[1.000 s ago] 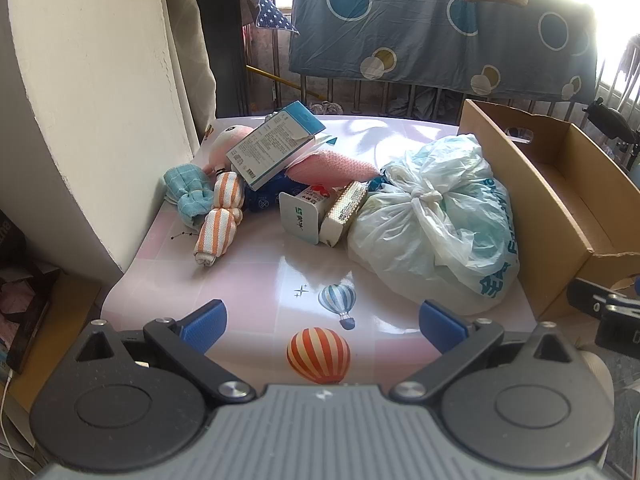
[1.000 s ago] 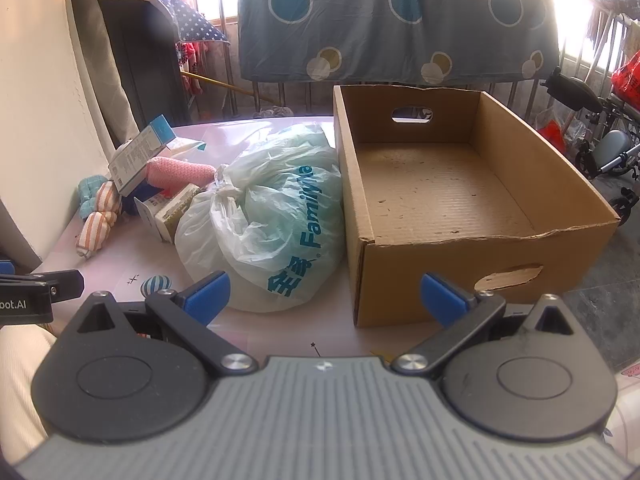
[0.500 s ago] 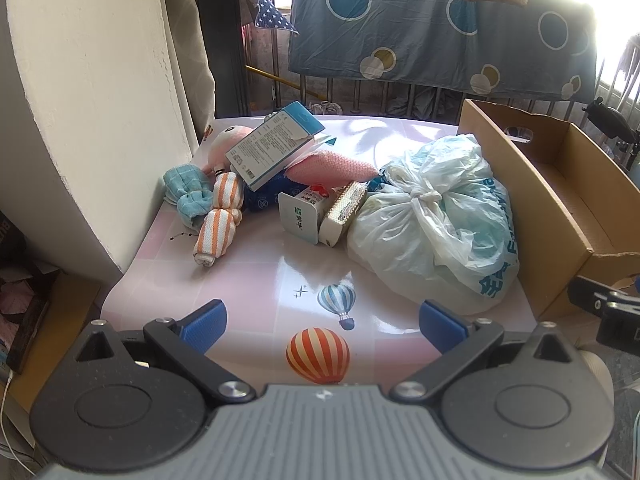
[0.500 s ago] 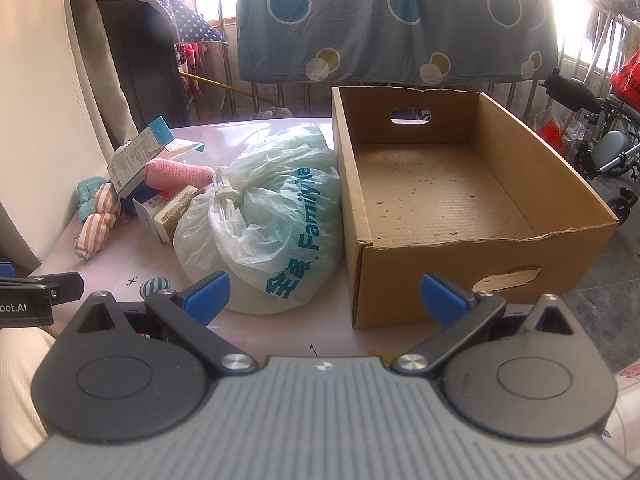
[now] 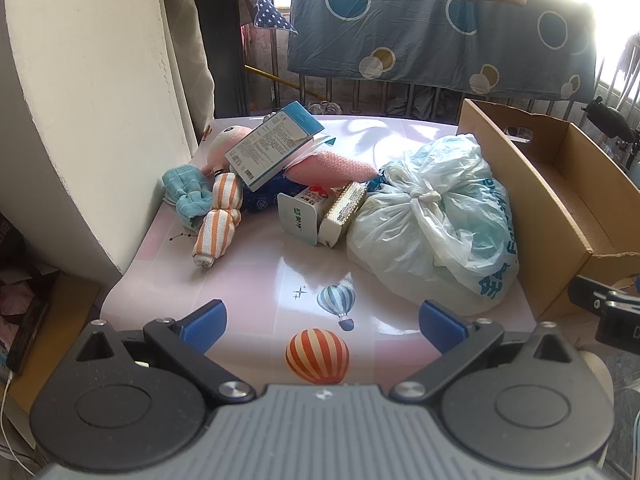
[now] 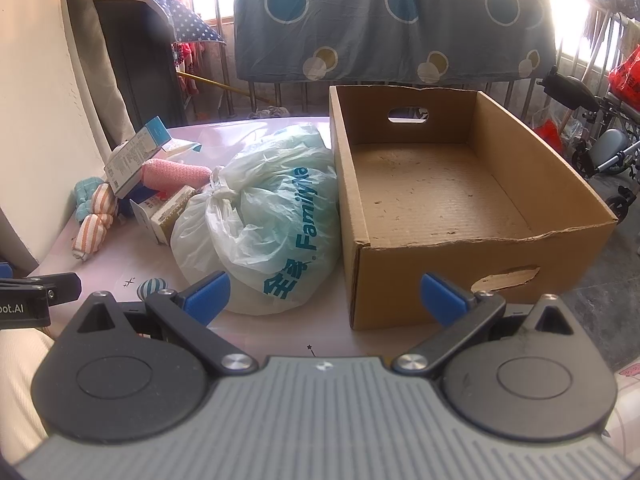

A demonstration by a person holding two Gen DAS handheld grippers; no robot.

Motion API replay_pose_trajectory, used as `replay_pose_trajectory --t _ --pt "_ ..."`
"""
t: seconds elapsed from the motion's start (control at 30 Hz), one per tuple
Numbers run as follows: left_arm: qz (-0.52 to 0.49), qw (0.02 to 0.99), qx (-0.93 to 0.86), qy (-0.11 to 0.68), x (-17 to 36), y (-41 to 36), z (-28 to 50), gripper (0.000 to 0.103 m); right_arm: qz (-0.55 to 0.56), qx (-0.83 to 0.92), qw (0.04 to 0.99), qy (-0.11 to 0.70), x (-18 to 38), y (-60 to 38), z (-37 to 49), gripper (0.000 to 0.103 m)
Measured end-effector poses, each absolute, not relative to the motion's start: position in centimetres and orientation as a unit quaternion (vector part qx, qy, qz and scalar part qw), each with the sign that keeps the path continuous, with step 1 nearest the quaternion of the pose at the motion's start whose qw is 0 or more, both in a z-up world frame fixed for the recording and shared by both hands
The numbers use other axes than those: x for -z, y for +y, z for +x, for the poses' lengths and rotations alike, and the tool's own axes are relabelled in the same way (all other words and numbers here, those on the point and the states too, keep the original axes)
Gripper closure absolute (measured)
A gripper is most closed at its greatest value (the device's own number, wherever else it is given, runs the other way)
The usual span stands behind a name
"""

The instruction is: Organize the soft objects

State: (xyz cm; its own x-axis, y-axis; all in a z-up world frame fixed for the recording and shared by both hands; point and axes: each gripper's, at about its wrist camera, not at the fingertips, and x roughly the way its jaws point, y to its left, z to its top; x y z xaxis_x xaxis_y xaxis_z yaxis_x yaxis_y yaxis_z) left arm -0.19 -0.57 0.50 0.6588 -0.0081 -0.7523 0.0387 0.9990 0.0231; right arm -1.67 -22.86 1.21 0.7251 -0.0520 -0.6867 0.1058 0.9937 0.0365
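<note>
A heap of things lies at the table's far left: an orange-striped rolled cloth point(image 5: 218, 220), a teal cloth point(image 5: 188, 194), a pink plush toy point(image 5: 226, 146) and a pink rolled towel point(image 5: 328, 168) under a blue-and-white carton point(image 5: 272, 146). A knotted white plastic bag point(image 5: 436, 224) point(image 6: 264, 224) rests against an open cardboard box point(image 6: 448, 200). My left gripper point(image 5: 322, 326) hovers open over the table's near edge, well short of the heap. My right gripper point(image 6: 324, 296) is open too, in front of the bag and box.
Two small cartons point(image 5: 320, 216) lean beside the bag. A white wall point(image 5: 80, 100) borders the pink table point(image 5: 256, 276) on the left. A blue spotted sheet point(image 6: 392, 20) hangs over a railing behind. A wheelchair point(image 6: 600, 136) stands at the right.
</note>
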Motion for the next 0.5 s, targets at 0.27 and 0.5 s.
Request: replay_pose_trajectory --t 0.27,0.5 --pt "0.004 0.913 0.013 0.409 -0.2 0.5 0.1 0.000 0.025 0.043 0.935 0.352 -1.5 -22.6 -2.0 0.001" --pt "-0.007 0.921 0.019 0.388 -1.7 4.3 1.9 0.000 0.021 -0.021 0.959 0.282 -4.0 -21.5 -1.1 0.001"
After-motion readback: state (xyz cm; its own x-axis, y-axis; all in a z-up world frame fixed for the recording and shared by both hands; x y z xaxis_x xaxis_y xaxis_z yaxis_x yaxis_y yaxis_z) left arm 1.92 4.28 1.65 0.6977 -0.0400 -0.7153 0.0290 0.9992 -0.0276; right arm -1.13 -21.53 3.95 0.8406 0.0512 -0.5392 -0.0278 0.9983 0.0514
